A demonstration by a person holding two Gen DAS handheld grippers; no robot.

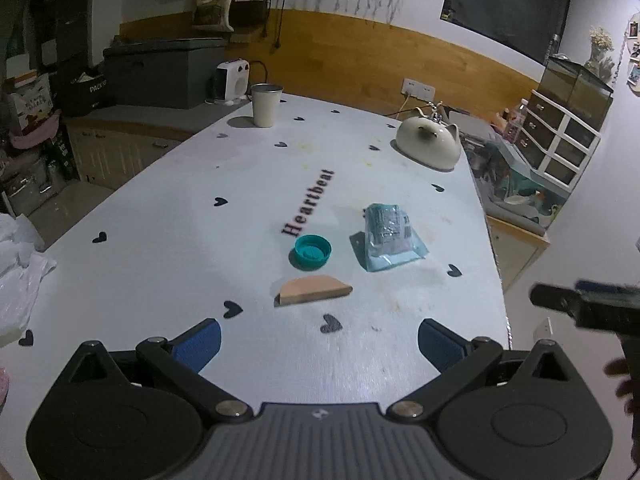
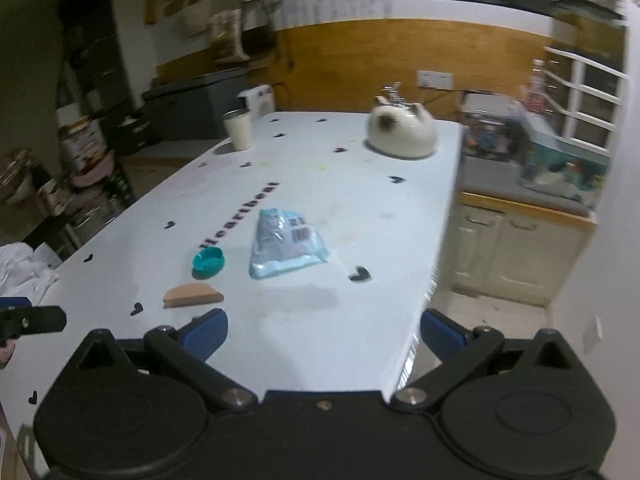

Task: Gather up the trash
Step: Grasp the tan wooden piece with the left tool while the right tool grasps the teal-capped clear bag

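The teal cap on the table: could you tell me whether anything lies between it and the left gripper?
Yes: the tan half-round piece lies on the table just in front of the teal cap, between it and the open left gripper.

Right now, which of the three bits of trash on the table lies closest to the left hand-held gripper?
The tan half-round piece. It lies just ahead of the open left hand-held gripper; the teal cap and blue packet sit farther back.

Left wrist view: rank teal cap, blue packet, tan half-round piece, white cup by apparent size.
Largest to smallest, as they look:
1. blue packet
2. tan half-round piece and white cup: look about alike; the cup stands much farther off, so it is probably bigger in reality
3. teal cap
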